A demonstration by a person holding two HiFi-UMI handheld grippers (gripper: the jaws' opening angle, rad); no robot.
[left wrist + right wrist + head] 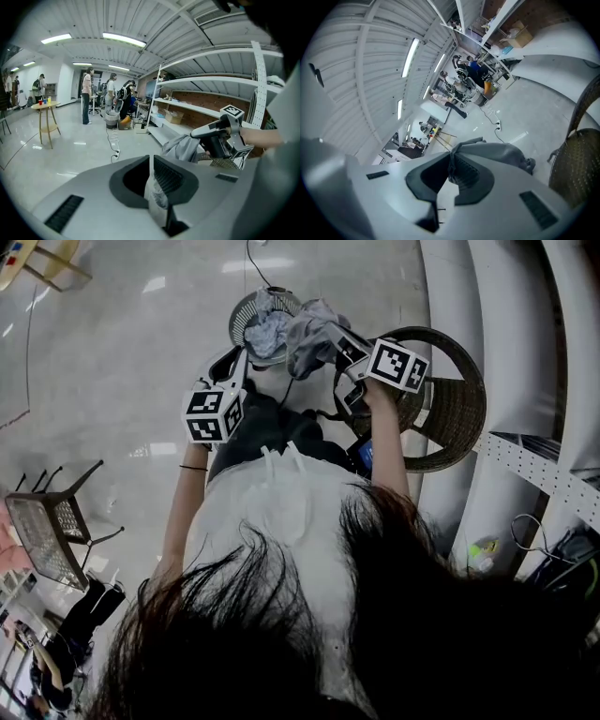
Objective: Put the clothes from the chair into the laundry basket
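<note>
Mid-carry, the right gripper [452,160] clamps a grey garment [501,154], the left gripper [151,161] seemingly pinches pale cloth [154,197]; next comes release over the laundry basket [241,313].

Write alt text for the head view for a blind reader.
Seen from above, a person's right gripper holds a crumpled grey garment by a round slatted grey laundry basket containing pale blue clothes; the left gripper, pinching pale cloth, hovers beside it. A round brown wicker chair stands right.
</note>
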